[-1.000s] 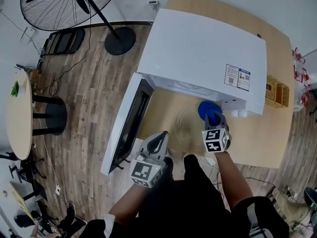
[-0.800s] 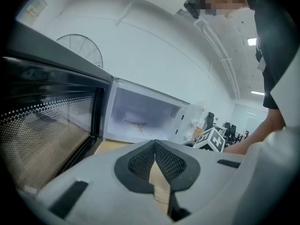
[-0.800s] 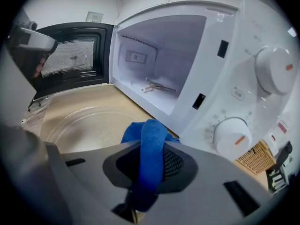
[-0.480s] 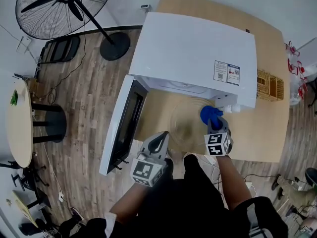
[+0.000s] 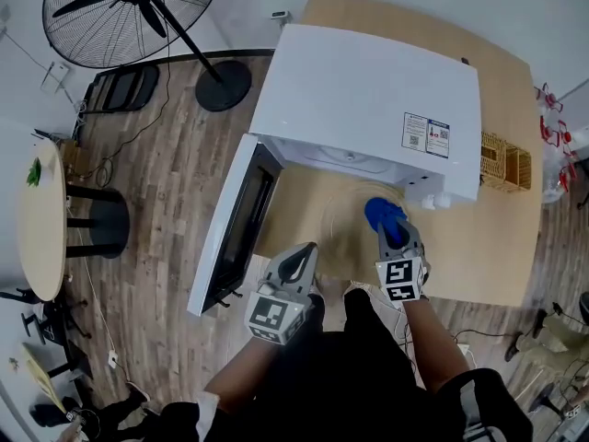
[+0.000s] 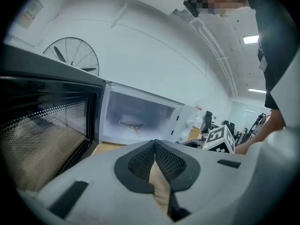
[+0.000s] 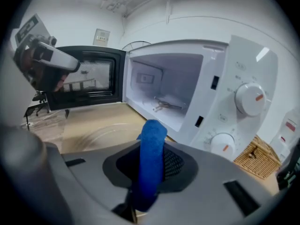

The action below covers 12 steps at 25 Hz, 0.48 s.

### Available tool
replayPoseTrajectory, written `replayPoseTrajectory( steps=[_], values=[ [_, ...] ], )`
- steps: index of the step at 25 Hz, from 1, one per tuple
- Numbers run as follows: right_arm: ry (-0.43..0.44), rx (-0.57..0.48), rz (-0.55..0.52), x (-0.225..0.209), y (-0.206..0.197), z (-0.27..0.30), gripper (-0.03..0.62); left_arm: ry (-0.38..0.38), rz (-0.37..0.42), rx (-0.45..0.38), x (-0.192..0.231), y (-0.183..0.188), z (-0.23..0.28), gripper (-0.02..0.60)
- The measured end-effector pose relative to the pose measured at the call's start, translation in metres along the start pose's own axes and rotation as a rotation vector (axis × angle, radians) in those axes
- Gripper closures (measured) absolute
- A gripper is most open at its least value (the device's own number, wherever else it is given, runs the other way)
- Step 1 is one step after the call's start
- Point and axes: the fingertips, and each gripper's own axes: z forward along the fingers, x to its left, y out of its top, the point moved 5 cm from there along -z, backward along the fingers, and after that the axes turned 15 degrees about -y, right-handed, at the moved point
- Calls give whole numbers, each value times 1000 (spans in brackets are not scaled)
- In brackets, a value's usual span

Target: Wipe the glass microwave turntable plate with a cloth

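The glass plate lies flat on the wooden table just ahead of both grippers, in front of the open oven, and from the right gripper view its rings show ahead and to the left of the jaws. A blue cloth sits over the plate's right rim (whether it presses on the glass cannot be made out). The right gripper is clamped on that cloth, which stands up between the jaws as a thick folded roll. The right forearm reaches straight forward from the body, gripper pointing at the oven's control panel. The left forearm is bent and held lower and nearer the body, so the left gripper hangs at the table's near edge, just short of the plate's left side. Its jaws are closed tip to tip with nothing between them, only a sliver of gap lower down. Ahead of the left gripper is the microwave, its cavity bare except for the roller ring, and its door swung open to the left. Right of the right gripper, past the knobs, stands a wicker basket. Far to the left, on the wood floor, is a standing fan.
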Motion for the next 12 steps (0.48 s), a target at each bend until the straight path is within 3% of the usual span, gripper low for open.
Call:
replayPoseTrajectory(
  steps=[6,12],
  values=[
    [183,-77,-34,51,23,-15,530,41,-22,-7,0,-6,-12,580],
    [344,-67,-125,104,23,-24,530,87,-23,-2,3,-10,-31,580]
  ],
)
